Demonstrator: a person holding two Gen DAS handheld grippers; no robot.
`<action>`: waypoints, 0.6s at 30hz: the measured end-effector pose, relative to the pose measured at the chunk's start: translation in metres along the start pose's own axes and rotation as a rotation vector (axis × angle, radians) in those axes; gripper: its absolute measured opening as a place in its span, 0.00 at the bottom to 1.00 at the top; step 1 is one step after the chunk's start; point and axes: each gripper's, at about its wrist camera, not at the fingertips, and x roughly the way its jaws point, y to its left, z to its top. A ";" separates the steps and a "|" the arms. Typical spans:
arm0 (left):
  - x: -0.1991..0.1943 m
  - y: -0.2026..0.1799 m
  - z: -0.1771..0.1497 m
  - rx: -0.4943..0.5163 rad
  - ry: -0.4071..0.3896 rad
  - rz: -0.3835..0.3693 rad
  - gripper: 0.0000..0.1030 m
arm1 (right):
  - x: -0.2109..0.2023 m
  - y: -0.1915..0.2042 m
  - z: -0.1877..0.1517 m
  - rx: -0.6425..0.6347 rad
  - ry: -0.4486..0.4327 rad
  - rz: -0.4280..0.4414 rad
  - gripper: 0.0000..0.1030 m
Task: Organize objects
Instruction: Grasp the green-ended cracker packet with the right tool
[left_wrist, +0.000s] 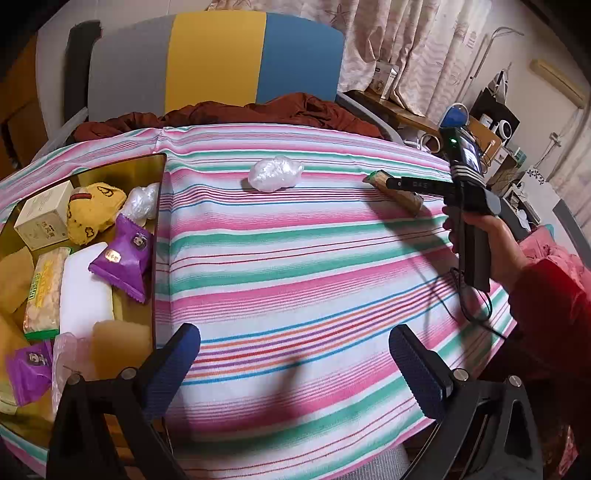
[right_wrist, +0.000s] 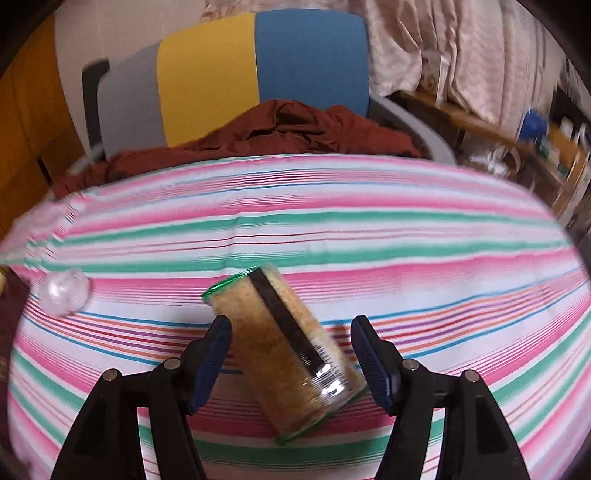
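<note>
— So where does the snack packet (right_wrist: 284, 354) sit now?

— On the striped cloth (right_wrist: 369, 229), lying slantwise between the fingers of the right gripper (right_wrist: 291, 358). Its green-edged end points toward eleven o'clock, the other toward five. The jaws stand wide apart, one on each side, and neither pad looks pressed against it.

— And the left gripper (left_wrist: 295, 365)?

— Open too, with nothing between its fingers, only cloth beneath. At its nine o'clock is the gold tray (left_wrist: 157, 206), already crowded with packets and a small box. A crumpled white plastic ball (left_wrist: 275, 173) lies at twelve o'clock, well apart from the tray.

— How would that packet handle?

— Light, I'd judge, and crinkly. The clear wrap shines, so it may slip, and whatever is inside looks brittle. A hard squeeze could crush it.

— Where to take hold?

— Across the middle of its long sides, gently. Since it lies slantwise, the pads would meet it askew unless the wrist turns to match.
</note>
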 end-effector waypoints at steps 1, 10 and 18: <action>0.002 0.000 0.001 0.000 0.004 0.001 1.00 | -0.001 -0.002 -0.003 0.021 -0.007 0.021 0.66; 0.012 -0.009 0.039 0.046 -0.042 0.043 1.00 | -0.006 0.012 -0.019 0.058 -0.029 -0.050 0.54; 0.054 0.010 0.100 0.014 0.012 0.106 1.00 | -0.008 0.041 -0.033 -0.005 -0.007 -0.203 0.48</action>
